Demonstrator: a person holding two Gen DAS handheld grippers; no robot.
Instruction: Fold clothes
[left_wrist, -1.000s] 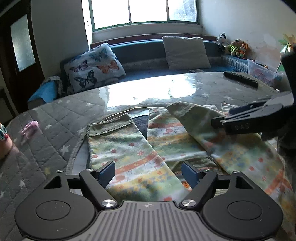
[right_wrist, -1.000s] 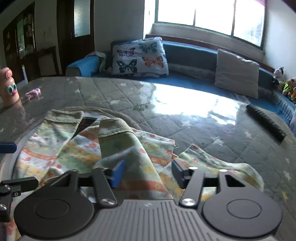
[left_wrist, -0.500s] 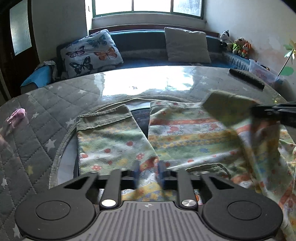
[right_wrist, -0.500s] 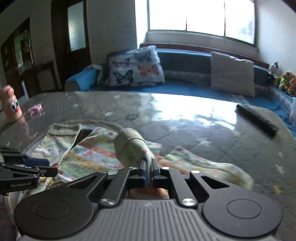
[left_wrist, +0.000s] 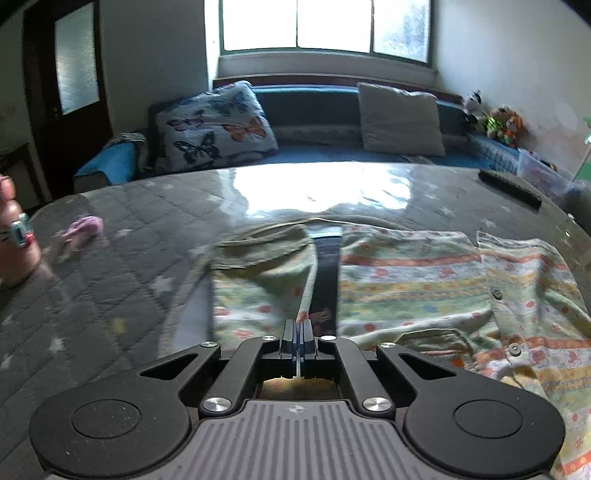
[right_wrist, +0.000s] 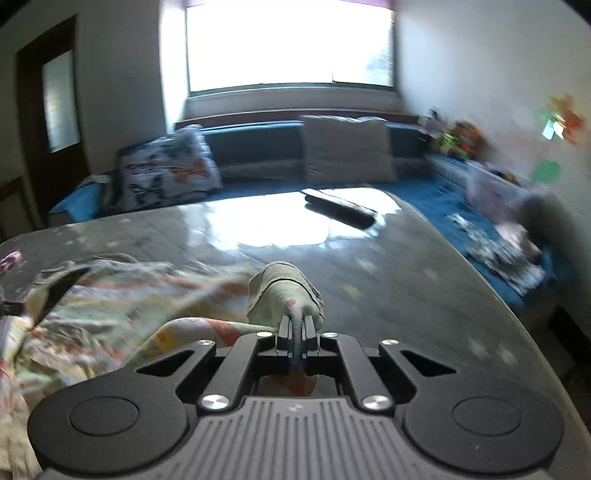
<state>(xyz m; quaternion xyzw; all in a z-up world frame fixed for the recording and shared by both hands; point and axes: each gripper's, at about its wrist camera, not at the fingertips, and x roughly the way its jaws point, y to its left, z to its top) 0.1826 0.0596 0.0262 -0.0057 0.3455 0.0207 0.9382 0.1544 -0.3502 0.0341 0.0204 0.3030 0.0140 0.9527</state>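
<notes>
A patterned child's garment (left_wrist: 413, 280) in pale green with orange and yellow bands lies on the grey quilted table (left_wrist: 140, 236). It has small buttons on its right part. My left gripper (left_wrist: 297, 325) is shut on the edge of the left sleeve (left_wrist: 258, 280), which rises as a thin fold to the jaws. My right gripper (right_wrist: 295, 325) is shut on the green ribbed cuff of the other sleeve (right_wrist: 284, 291) and holds it above the table. The rest of the garment (right_wrist: 96, 306) trails to the left, blurred.
A black remote (left_wrist: 509, 188) lies far right on the table; it also shows in the right wrist view (right_wrist: 340, 210). A pink toy (left_wrist: 83, 229) and a pink figure with eyes (left_wrist: 14, 236) are at the left. A blue sofa with cushions (left_wrist: 218, 125) lies beyond.
Both grippers closed on the sleeves. The right gripper pulled its cuff to the right, off the body of the garment. The left gripper lifted the left sleeve's edge.
</notes>
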